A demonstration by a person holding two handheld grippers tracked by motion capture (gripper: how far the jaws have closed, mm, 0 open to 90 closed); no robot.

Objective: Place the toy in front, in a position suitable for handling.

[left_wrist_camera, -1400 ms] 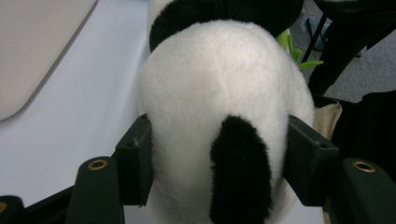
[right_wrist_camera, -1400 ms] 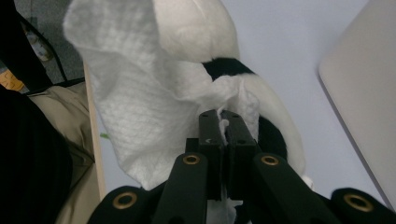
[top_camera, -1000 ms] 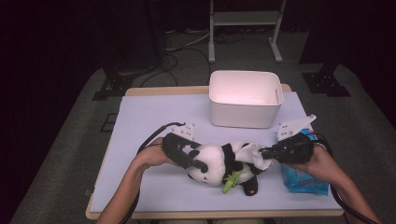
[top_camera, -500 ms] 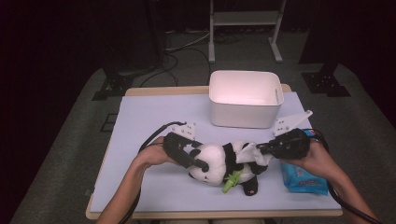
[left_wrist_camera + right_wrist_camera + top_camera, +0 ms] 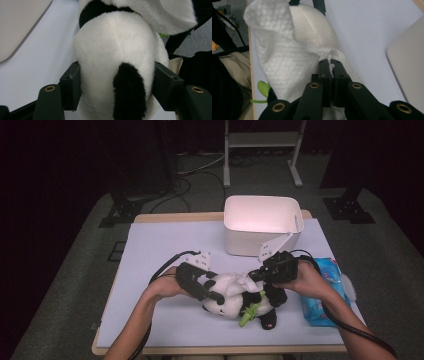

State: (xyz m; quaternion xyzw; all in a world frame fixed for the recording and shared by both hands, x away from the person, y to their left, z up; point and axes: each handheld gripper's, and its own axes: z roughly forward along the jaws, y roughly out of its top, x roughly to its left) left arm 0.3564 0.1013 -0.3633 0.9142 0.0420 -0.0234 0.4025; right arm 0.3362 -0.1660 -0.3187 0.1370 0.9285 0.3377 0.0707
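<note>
A toy panda (image 5: 239,301) lies on its side on the pale blue table (image 5: 165,250), near the front edge and in front of the white tub (image 5: 261,222). The left gripper (image 5: 212,295) holds the panda's round white head, with one black jaw pressed on each side of it (the left gripper view shows the fur bulging between the pads (image 5: 71,88)). The right gripper (image 5: 254,276) has its two jaws squeezed tight together on a corner of a white wipe (image 5: 284,57). The wipe hangs loose and lies over the panda's white body. In the right gripper view a thin bit of the wipe pokes up between the closed fingertips (image 5: 324,68). A little green leaf (image 5: 248,310) sticks out from the panda's tummy. A blue pack of wipes (image 5: 325,292) lies on the table just to the right of the panda, under the person's right hand (image 5: 305,282).
</note>
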